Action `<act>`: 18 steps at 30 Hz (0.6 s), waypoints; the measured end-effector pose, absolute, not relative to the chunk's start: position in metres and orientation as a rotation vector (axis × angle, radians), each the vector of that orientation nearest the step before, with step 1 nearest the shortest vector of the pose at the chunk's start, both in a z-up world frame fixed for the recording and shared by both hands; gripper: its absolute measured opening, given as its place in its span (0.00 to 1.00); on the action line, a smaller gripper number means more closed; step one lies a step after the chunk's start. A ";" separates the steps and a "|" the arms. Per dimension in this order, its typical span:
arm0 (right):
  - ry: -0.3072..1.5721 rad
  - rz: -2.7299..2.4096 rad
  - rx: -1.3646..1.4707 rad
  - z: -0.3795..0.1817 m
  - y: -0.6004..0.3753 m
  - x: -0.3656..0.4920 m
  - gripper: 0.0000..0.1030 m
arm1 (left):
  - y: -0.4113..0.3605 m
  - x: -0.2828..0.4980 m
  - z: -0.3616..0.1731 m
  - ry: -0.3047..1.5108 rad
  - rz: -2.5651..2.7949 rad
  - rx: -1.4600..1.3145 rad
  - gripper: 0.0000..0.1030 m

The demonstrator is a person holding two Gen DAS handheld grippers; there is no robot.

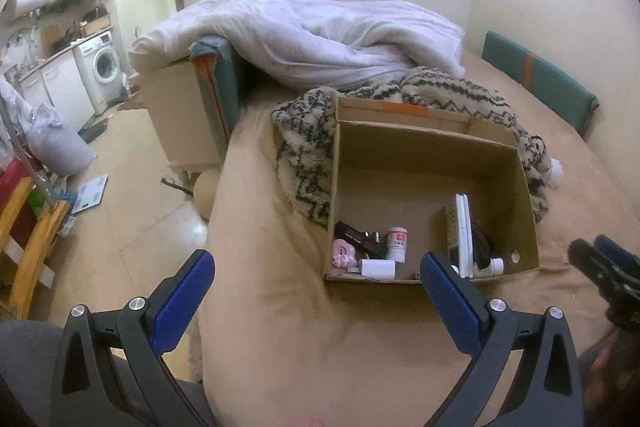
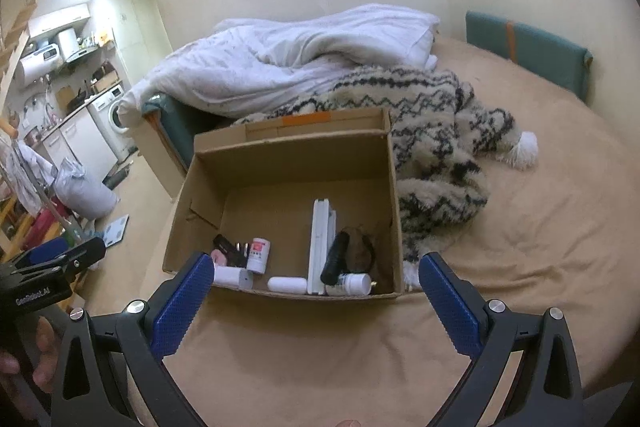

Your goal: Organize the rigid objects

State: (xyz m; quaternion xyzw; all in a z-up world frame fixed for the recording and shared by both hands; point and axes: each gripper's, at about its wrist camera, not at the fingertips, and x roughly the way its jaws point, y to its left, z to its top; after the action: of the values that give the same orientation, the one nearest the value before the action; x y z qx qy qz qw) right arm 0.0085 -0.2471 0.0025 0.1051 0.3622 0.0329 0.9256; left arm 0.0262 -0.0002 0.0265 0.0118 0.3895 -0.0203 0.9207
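Operator: Where are the rigid objects lying, and how are the claws standing?

Technician: The objects are sitting along the near wall of the cardboard box (image 2: 288, 163), which is resting on the bed (image 2: 520, 267). The left claw (image 1: 316, 291) and the right claw (image 2: 316, 291) are both hovering wide apart, holding nothing, short of the box.

Operator: How is the load likely handling?

Technician: The white bottle (image 2: 259, 255) and the white capsule (image 2: 286, 285) are probably light, stiff and slippery; gripping across the body at mid-length is advisable. The flat white panel (image 2: 320, 247) is standing on edge; pinching its thin faces looks best.

Operator: Obstructions?

Technician: The black cylinder (image 2: 336, 261) is leaning against the panel, and items are crowding together. The patterned blanket (image 2: 440, 147) is pressing against the box's right wall.
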 end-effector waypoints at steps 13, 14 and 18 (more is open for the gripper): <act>0.742 0.055 0.228 0.002 -0.251 0.010 1.00 | -0.012 0.026 0.021 0.809 -0.055 0.059 0.99; 0.743 0.055 0.226 0.002 -0.251 0.010 1.00 | -0.011 0.026 0.021 0.808 -0.055 0.056 0.99; 0.742 0.054 0.225 0.003 -0.252 0.010 1.00 | -0.010 0.025 0.021 0.808 -0.048 0.050 0.99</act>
State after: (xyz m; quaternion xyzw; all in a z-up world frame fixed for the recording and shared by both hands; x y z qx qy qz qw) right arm 0.0098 -0.2515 0.0028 0.1095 0.3620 0.0264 0.9254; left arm 0.0251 -0.0099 0.0211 0.0243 0.3932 -0.0235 0.9188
